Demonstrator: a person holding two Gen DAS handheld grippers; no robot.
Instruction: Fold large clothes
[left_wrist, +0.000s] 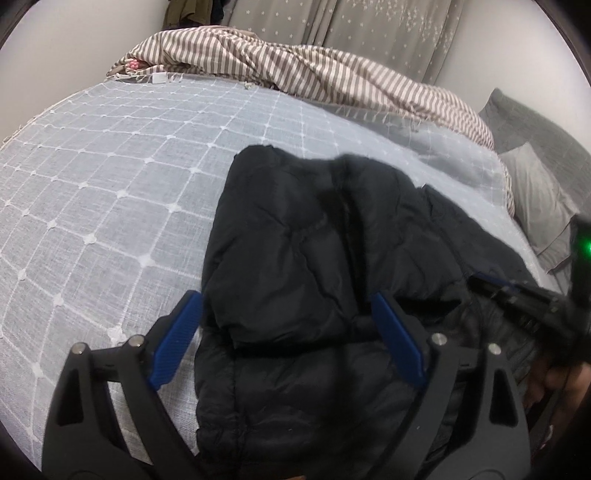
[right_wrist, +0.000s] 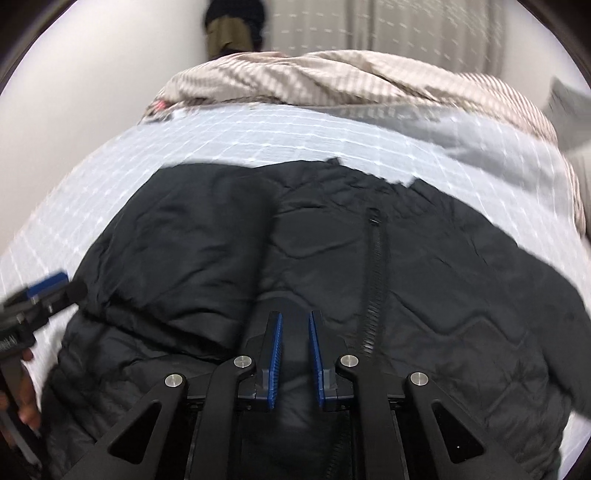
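black puffer jacket (left_wrist: 314, 295) spread on a pale blue bedcover (left_wrist: 110, 184) with a white grid pattern, one sleeve folded across the body. left gripper (left_wrist: 286, 317) low over the jacket's left side, jaws wide apart, blue pads straddling the folded sleeve edge without pressing it. right gripper (right_wrist: 295, 336) over the middle of the jacket, just left of the zipper (right_wrist: 375, 280), blue pads drawn close together with dark fabric between them; pinched or merely lying behind the narrow gap, hard to say through the blur. striped duvet (left_wrist: 295, 66) bunched along the far edge of the bed, grey curtain (left_wrist: 369, 26) behind it, grey pillow (left_wrist: 535, 192) at the right.
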